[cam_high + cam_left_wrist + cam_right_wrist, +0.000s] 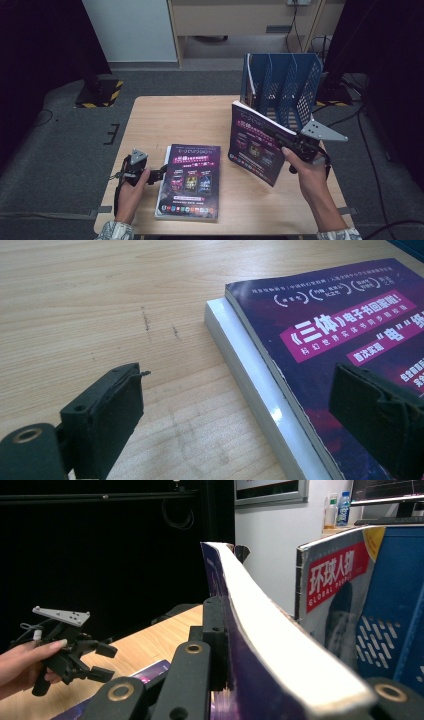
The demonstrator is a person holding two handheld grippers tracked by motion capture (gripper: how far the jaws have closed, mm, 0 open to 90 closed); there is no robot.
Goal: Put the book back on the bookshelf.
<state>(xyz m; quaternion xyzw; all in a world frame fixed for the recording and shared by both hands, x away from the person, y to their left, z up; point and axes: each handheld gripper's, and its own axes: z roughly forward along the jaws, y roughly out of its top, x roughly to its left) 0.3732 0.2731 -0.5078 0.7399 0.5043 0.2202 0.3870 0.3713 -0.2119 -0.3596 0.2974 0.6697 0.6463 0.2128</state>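
Observation:
My right gripper [278, 136] is shut on a purple-covered book [255, 147] and holds it upright, slightly tilted, just in front of the blue file rack [287, 85]. In the right gripper view the book's white page edge [270, 630] runs up between the jaws. A second purple book [192, 180] lies flat near the table's front on top of a white-edged book [245, 365]. My left gripper [161, 172] rests at that stack's left edge and stands open [240, 377]. One jaw is over the bare wood and the other over the cover [340, 320].
The blue rack [395, 610] stands at the table's back right with a red-labelled magazine [335, 580] in its leftmost slot. Bare wooden table [180, 117] stretches across the back left. Cables and a stand's base lie on the floor around the table.

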